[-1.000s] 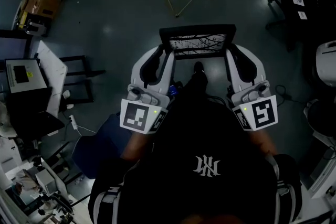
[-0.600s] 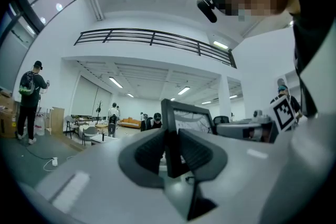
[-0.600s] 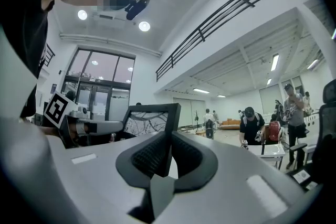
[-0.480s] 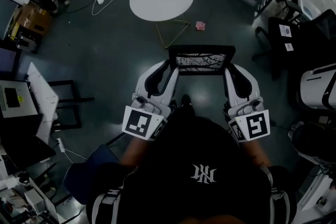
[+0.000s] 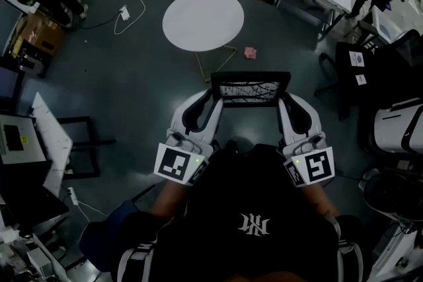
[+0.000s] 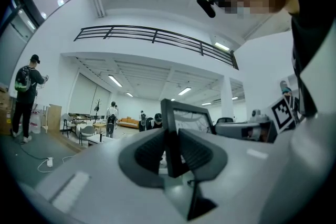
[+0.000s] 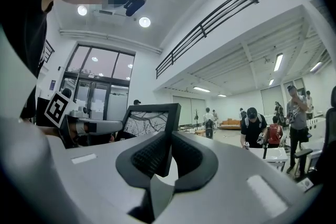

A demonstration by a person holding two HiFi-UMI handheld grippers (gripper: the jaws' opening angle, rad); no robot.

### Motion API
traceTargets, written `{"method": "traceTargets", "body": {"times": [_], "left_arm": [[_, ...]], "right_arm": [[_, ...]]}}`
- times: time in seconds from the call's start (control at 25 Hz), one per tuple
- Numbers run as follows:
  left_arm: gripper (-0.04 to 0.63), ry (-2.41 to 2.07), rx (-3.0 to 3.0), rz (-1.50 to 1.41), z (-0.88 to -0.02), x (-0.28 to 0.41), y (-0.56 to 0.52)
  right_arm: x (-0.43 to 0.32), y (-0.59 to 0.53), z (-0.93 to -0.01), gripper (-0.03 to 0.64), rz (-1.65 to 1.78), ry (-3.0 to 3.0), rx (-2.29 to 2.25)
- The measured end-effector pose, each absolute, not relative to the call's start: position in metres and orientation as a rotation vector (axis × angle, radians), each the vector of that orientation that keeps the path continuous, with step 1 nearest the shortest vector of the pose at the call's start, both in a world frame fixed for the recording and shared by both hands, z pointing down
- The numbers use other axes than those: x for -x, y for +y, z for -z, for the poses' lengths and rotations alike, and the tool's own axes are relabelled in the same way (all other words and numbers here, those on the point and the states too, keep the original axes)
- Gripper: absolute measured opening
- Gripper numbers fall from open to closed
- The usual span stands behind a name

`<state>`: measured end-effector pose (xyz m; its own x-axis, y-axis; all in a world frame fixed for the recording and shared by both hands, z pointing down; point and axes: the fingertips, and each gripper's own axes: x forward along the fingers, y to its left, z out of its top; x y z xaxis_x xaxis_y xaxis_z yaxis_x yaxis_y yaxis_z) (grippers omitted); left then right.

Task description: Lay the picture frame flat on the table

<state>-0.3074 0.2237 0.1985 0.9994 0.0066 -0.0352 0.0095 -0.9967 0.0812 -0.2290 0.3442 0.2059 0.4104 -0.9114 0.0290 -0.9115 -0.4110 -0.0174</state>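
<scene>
Head view: picture frame [image 5: 250, 90] held aloft, short of round table [image 5: 203, 20]; left gripper [image 5: 213, 94] clamped on its left edge, right gripper [image 5: 284, 100] on its right; paired grip presumably steadies it for laying flat.

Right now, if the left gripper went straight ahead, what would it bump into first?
The picture frame: the left gripper is clamped on its edge. Past it, the way looks open, though depth is unclear.

My left gripper [image 5: 215, 94] sits on the left edge of the frame [image 5: 250, 90], right gripper [image 5: 284, 99] on the right edge. Table [image 5: 203, 20] is up ahead, beyond the frame.
</scene>
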Motion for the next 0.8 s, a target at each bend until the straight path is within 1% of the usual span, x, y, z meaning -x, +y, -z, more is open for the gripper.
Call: {"method": "traceTargets", "body": {"times": [0.28, 0.8], "left_arm": [[0.083, -0.036, -3.057, 0.031, -0.207, 0.280, 0.217], [0.084, -0.254, -3.078, -0.028, -0.210, 0.176, 0.213]], "right_arm": [[0.200, 0.336, -0.215, 0.028, -0.078, -1.751, -2.610], [0.078, 0.318, -0.217, 0.026, -0.051, -1.967, -2.514]]}}
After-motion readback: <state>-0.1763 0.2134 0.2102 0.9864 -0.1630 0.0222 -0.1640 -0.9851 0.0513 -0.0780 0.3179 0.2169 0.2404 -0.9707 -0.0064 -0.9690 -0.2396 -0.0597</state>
